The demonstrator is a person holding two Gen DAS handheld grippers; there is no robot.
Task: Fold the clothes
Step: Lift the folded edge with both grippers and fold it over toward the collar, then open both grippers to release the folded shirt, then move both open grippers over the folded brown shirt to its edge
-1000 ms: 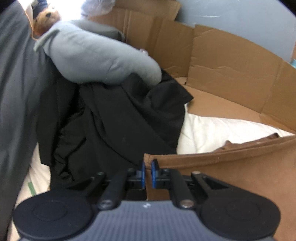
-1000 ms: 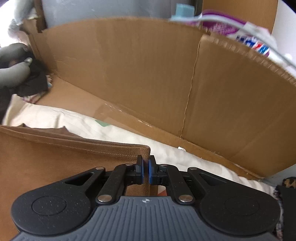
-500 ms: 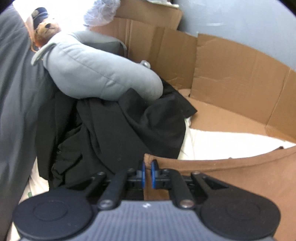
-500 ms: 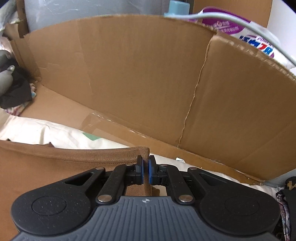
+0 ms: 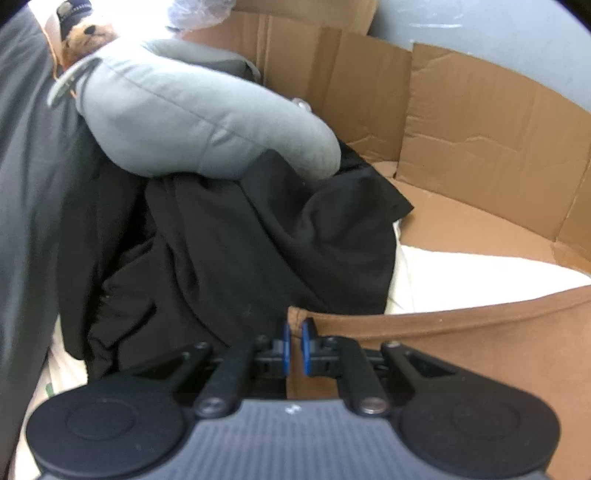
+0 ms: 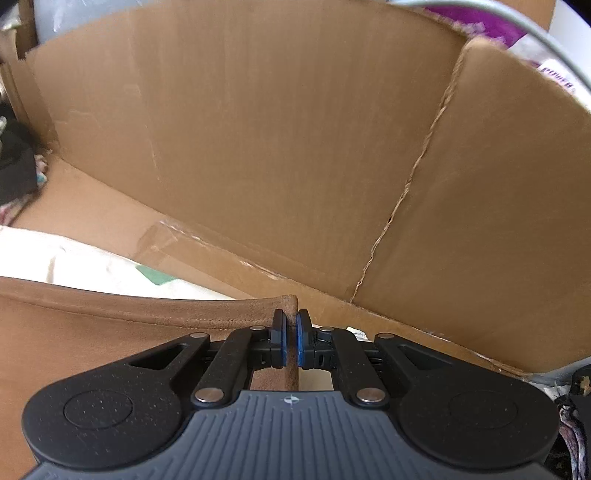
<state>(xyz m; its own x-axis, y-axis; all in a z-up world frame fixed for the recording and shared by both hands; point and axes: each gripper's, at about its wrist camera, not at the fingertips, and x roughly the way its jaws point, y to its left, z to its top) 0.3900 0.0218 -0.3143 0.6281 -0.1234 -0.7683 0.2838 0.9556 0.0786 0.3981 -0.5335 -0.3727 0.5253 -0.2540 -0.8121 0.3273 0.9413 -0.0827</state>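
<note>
A brown suede-like garment point(image 5: 461, 332) hangs stretched between my two grippers. My left gripper point(image 5: 293, 345) is shut on its left top corner. My right gripper point(image 6: 290, 341) is shut on its right top corner, and the same brown garment point(image 6: 110, 332) runs off to the left in the right wrist view. The top hem is taut between them and held up above a white sheet point(image 5: 461, 280). The garment's lower part is hidden behind the grippers.
A pile of black clothes point(image 5: 240, 240) lies to the left under a grey cushion point(image 5: 192, 118) with a teddy bear point(image 5: 86, 35) behind. Cardboard walls point(image 6: 277, 147) stand close in front and to the right point(image 5: 480, 129). A patterned item point(image 6: 576, 424) sits at far right.
Both grippers have risen and moved forward with the brown garment; the cardboard wall is nearer in the right wrist view, and the black pile fills more of the left wrist view.
</note>
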